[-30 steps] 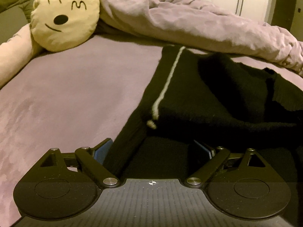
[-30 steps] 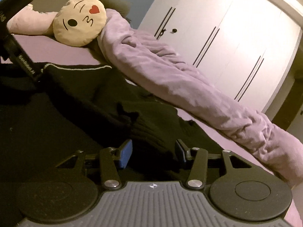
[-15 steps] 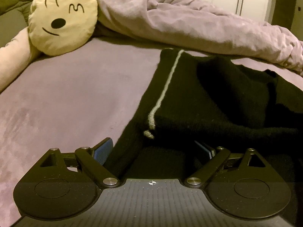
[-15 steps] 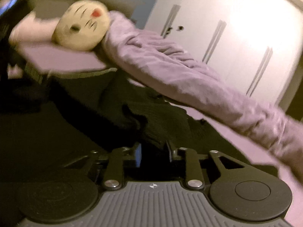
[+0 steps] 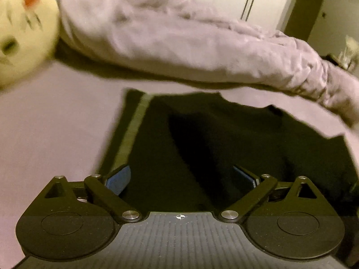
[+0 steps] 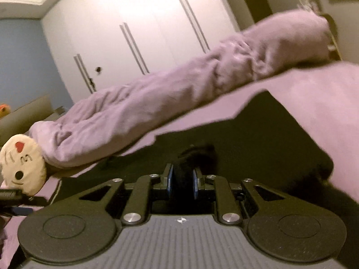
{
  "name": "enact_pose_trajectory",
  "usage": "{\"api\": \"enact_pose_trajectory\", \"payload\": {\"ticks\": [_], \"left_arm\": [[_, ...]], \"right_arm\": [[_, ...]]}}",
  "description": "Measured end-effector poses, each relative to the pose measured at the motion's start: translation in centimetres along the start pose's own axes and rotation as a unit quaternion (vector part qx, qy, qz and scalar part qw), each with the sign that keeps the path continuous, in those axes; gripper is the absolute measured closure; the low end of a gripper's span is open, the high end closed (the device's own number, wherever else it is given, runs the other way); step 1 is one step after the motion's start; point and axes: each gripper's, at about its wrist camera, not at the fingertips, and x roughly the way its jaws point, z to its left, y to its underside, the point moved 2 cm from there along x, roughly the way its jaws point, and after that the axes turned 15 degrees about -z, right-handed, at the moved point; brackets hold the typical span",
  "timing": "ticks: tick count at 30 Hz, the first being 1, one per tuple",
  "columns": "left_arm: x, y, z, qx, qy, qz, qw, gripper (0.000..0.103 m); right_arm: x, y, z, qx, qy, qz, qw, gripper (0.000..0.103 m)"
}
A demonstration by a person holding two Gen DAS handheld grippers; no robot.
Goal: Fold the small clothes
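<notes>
Bedroom with white wardrobe doors [image 6: 143,29], and a bed [image 5: 56,134] in purple sheets with a rolled-up duvet [image 5: 190,47] and an emoji cushion [image 6: 21,168]. The black garment [image 5: 224,139] is spread flat on the bed. Left claw [image 5: 181,177] hangs wide apart over it; right claw [image 6: 182,179] is pinched tight on a bunch of the fabric.
</notes>
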Motion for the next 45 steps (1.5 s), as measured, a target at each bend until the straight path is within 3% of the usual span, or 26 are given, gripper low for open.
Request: {"api": "enact_pose_trajectory", "payload": {"ticks": [2, 4, 6, 8, 10, 11, 12, 13, 18, 20, 21, 22, 24, 26, 29, 32, 33, 36, 39, 41, 43, 45], "left_arm": [[3.0, -0.1, -0.7, -0.020, 0.029, 0.021, 0.9992, 0.003], [5.7, 0.2, -1.3, -0.019, 0.020, 0.035, 0.9990, 0.005], [7.4, 0.7, -1.9, -0.002, 0.002, 0.036, 0.9993, 0.009], [7.5, 0.8, -3.1, 0.034, -0.011, 0.017, 0.9992, 0.028], [7.3, 0.5, -4.0, 0.044, -0.003, 0.010, 0.9990, 0.059], [7.2, 0.3, -4.2, 0.043, -0.008, 0.011, 0.9990, 0.064], [7.2, 0.1, -4.3, 0.040, -0.013, 0.012, 0.9990, 0.078], [7.0, -0.2, -4.4, 0.037, -0.014, 0.010, 0.9992, 0.085], [5.0, -1.9, -5.5, 0.027, 0.014, -0.030, 0.9991, 0.085], [4.5, -1.9, -6.5, 0.043, 0.026, -0.050, 0.9975, 0.071], [4.4, -1.8, -6.9, 0.052, 0.020, -0.057, 0.9968, 0.051], [4.4, -1.5, -7.0, 0.066, 0.007, -0.061, 0.9959, 0.038], [4.7, -0.7, -6.3, 0.084, -0.026, -0.054, 0.9947, 0.032], [5.0, 0.2, -4.7, 0.079, -0.055, -0.036, 0.9947, 0.032], [4.7, 1.4, -1.5, 0.070, -0.082, -0.020, 0.9940, 0.039], [4.3, 1.7, 0.0, 0.091, -0.103, -0.034, 0.9899, 0.056], [4.5, 1.6, 0.3, 0.092, -0.109, -0.032, 0.9893, 0.067], [4.8, 0.9, 1.9, 0.049, -0.110, -0.026, 0.9924, 0.077], [4.9, 0.0, 2.3, 0.028, -0.104, -0.029, 0.9938, 0.077], [4.9, -0.3, 2.2, 0.042, -0.107, -0.039, 0.9926, 0.062], [4.7, -0.9, 2.0, 0.060, -0.145, -0.058, 0.9859, 0.025], [4.1, -1.5, 2.2, 0.053, -0.151, -0.090, 0.9830, 0.020]], "right_arm": [[0.7, 0.6, -0.8, 0.024, 0.001, 0.012, 1.000, 0.082], [1.3, 0.9, -1.9, 0.055, -0.002, 0.020, 0.998, 0.082], [1.9, 1.1, -2.8, 0.090, -0.013, 0.031, 0.995, 0.071], [2.8, 1.3, -3.2, 0.115, -0.031, 0.046, 0.992, 0.070], [3.5, 1.5, -3.3, 0.129, -0.049, 0.055, 0.989, 0.072], [3.7, 1.3, -3.4, 0.132, -0.052, 0.054, 0.988, 0.085], [4.0, 1.1, -3.4, 0.134, -0.055, 0.054, 0.988, 0.092], [4.2, 0.8, -3.3, 0.129, -0.053, 0.049, 0.989, 0.092], [3.0, -2.9, -1.8, 0.039, -0.058, -0.020, 0.997, 0.093], [2.1, -4.0, -1.8, -0.006, -0.041, -0.057, 0.997, 0.093], [1.8, -4.1, -2.0, -0.019, -0.032, -0.064, 0.997, 0.092], [1.9, -4.0, -2.4, -0.024, -0.024, -0.057, 0.998, 0.091], [2.8, -3.1, -3.3, -0.027, -0.006, -0.014, 1.000, 0.080], [3.5, -1.9, -4.6, -0.032, 0.019, 0.029, 0.999, 0.079], [3.0, -1.5, -5.6, 0.001, 0.009, 0.022, 1.000, 0.079], [3.5, -1.6, -5.4, 0.009, 0.009, 0.024, 1.000, 0.079], [3.7, -1.4, -5.2, 0.009, 0.010, 0.028, 1.000, 0.083], [4.1, -1.2, -4.8, 0.002, 0.008, 0.033, 0.999, 0.087], [3.6, -0.5, -4.7, 0.004, 0.012, 0.031, 0.999, 0.086], [3.5, 0.0, -5.1, 0.014, 0.014, 0.032, 0.999, 0.085], [3.0, 0.1, -5.4, 0.027, 0.010, 0.027, 0.999, 0.084], [2.8, 0.1, -5.6, 0.037, 0.004, 0.021, 0.999, 0.080]]}}
